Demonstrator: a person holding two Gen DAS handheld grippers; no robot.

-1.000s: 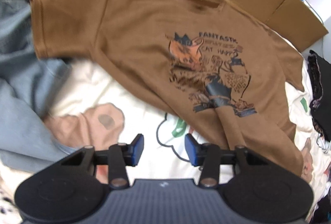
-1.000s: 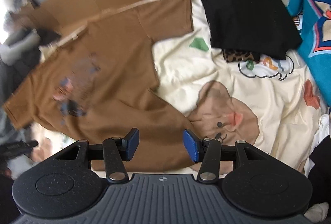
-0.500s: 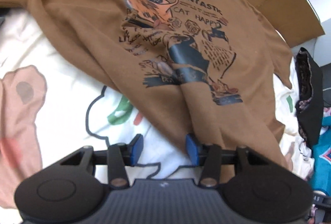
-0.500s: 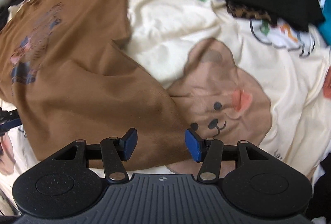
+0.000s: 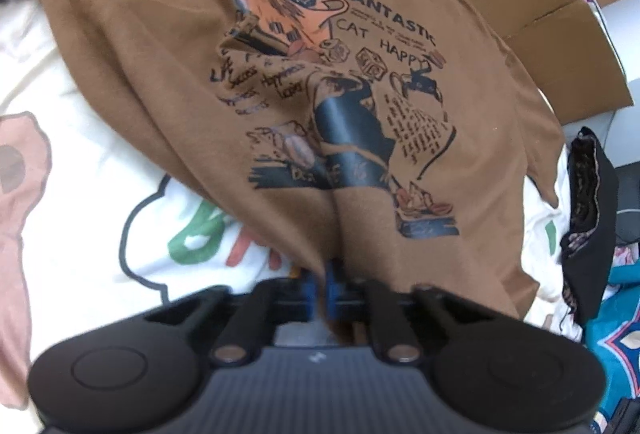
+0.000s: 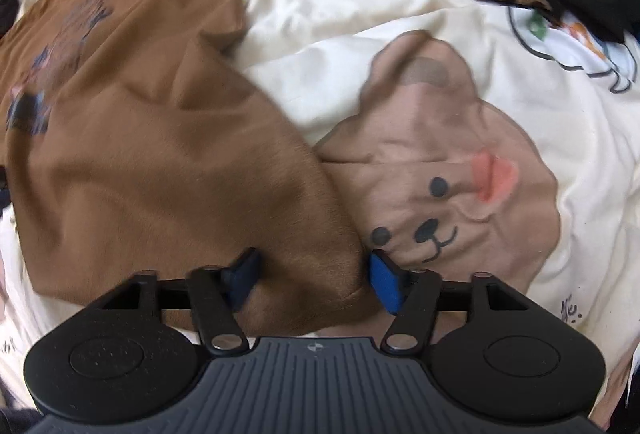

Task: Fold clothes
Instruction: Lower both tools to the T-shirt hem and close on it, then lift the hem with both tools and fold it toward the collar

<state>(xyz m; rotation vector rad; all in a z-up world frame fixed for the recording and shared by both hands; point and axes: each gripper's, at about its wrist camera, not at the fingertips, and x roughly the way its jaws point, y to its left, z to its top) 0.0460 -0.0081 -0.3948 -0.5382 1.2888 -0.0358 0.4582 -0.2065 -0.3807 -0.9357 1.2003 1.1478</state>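
While my left gripper [image 5: 320, 288] is clamped on the hem of the brown T-shirt [image 5: 168, 45], which lies print-up on the cartoon bedsheet [image 6: 344, 33], my right gripper [image 6: 310, 280] has just been closing, its pads straddling the hem corner without yet pressing it. Lifting now, I judge that corner could slip free and skew the fold.

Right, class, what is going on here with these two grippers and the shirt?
A person is starting to fold a brown printed cotton T-shirt lying on a cream cartoon bedsheet. The left gripper has just closed on the shirt's hem. The right gripper has been closing around the hem's corner, fabric between its jaws, not yet pinched.
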